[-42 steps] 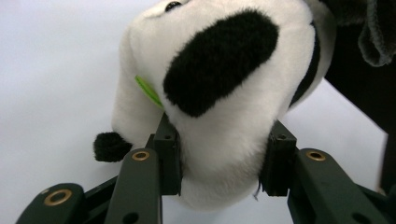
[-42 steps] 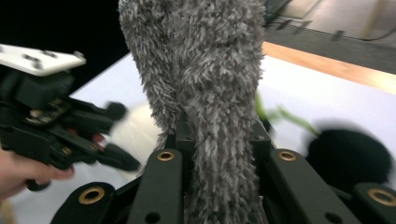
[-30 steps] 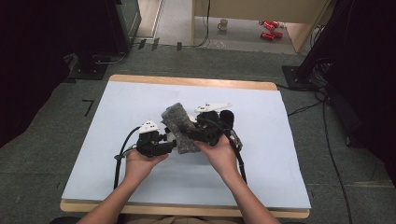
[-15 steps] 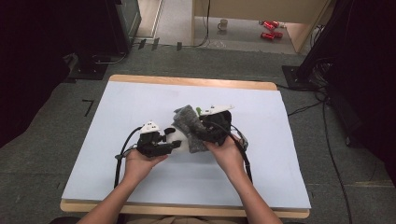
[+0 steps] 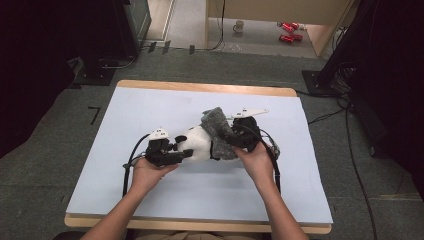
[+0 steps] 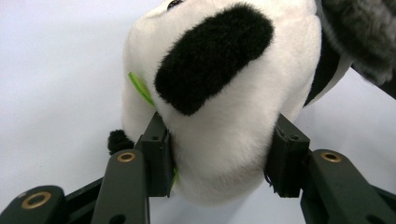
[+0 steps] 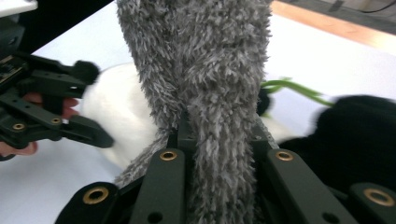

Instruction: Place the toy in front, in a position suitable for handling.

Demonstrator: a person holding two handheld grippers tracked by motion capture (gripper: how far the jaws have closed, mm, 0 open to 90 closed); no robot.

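A black-and-white panda plush (image 5: 196,145) lies on the pale mat (image 5: 150,105) in the middle of the table. My left gripper (image 5: 184,151) is shut on its white head; in the left gripper view the pads (image 6: 159,158) press into both sides of the plush (image 6: 219,93). A grey fuzzy cloth (image 5: 218,131) wraps the panda's right part. My right gripper (image 5: 226,142) is shut on that cloth (image 7: 205,56), pinched between its jaws (image 7: 217,140), which have just been closing tighter on it. The right gripper view also shows the left gripper (image 7: 93,100) on the white plush (image 7: 121,112).
The mat covers a wooden table with its far edge (image 5: 210,88) bare. On the floor beyond stand a mug (image 5: 240,25) and red cans (image 5: 287,31). Dark equipment (image 5: 105,40) and cables (image 5: 350,130) flank the table.
The right hand has moved right with the grey cloth, drawing it off the panda's head, so more white plush shows between the grippers. The left hand stayed put.
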